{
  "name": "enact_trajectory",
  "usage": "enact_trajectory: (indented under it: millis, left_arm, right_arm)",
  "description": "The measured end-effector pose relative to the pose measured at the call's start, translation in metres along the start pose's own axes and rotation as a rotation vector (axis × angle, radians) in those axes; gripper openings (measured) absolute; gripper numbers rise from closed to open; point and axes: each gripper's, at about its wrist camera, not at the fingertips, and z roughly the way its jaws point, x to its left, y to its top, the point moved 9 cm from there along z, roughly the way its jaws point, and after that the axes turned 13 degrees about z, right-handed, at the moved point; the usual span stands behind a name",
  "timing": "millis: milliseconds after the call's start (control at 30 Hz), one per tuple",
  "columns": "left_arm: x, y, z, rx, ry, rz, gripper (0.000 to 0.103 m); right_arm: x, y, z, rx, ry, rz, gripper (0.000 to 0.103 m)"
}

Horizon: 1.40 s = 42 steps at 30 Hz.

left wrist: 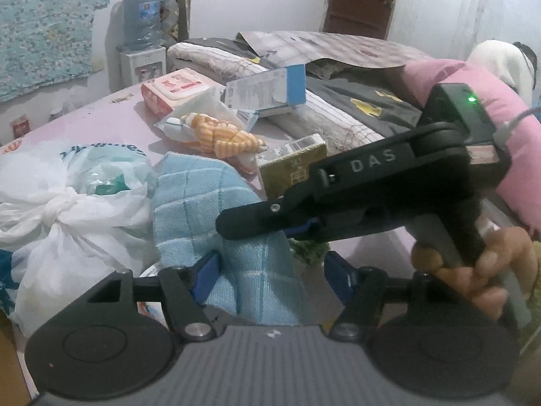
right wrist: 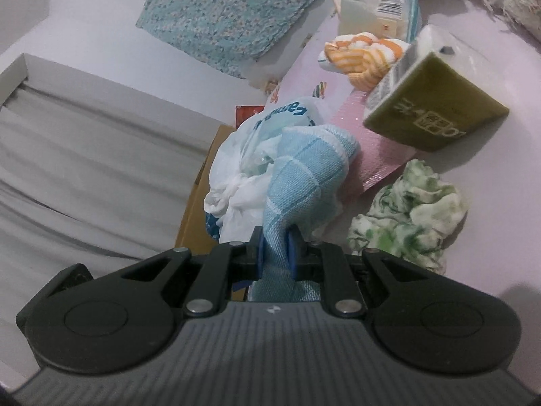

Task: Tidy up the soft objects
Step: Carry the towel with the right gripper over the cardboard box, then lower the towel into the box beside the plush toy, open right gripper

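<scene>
Blue towel (right wrist: 304, 176) pinched in right tongs (right wrist: 275, 253), between parted left tongs (left wrist: 270, 280)

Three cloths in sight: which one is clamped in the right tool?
The light blue checked cloth, pinched between the shut right tool. The green-and-white cloth and the orange-striped cloth lie untouched on the pink surface.

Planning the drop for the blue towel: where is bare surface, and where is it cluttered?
Bare pink surface lies right of the crumpled green-and-white cloth and below the olive rectangular box. Crowded: the tied white plastic bag, the light blue checked towel and the orange striped cloth leave only narrow gaps.
</scene>
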Motion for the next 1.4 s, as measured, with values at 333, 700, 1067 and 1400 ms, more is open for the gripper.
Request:
enact_trajectory:
  millis: [333,700,1067,1400]
  left_arm:
    - [0.011,-0.005,0.008,0.043,0.052,-0.042,0.036]
    - [0.039,0.023,-0.106,-0.145,0.191,-0.084,0.035]
    - [0.206,-0.001,-0.191,-0.09,0.44,-0.273,0.036]
    - [0.329,-0.059,-0.096,0.118,0.377,-0.39,0.034]
  right_arm:
    - [-0.004,0.0,-0.001,-0.035,-0.029,0.013,0.014]
    - [0.137,-0.025,0.008,-0.013,0.084,-0.244,0.014]
    - [0.259,-0.03,0.202,0.224,0.103,-0.352,0.013]
    - [0.207,0.002,0.351,0.261,-0.275,-0.359,0.012]
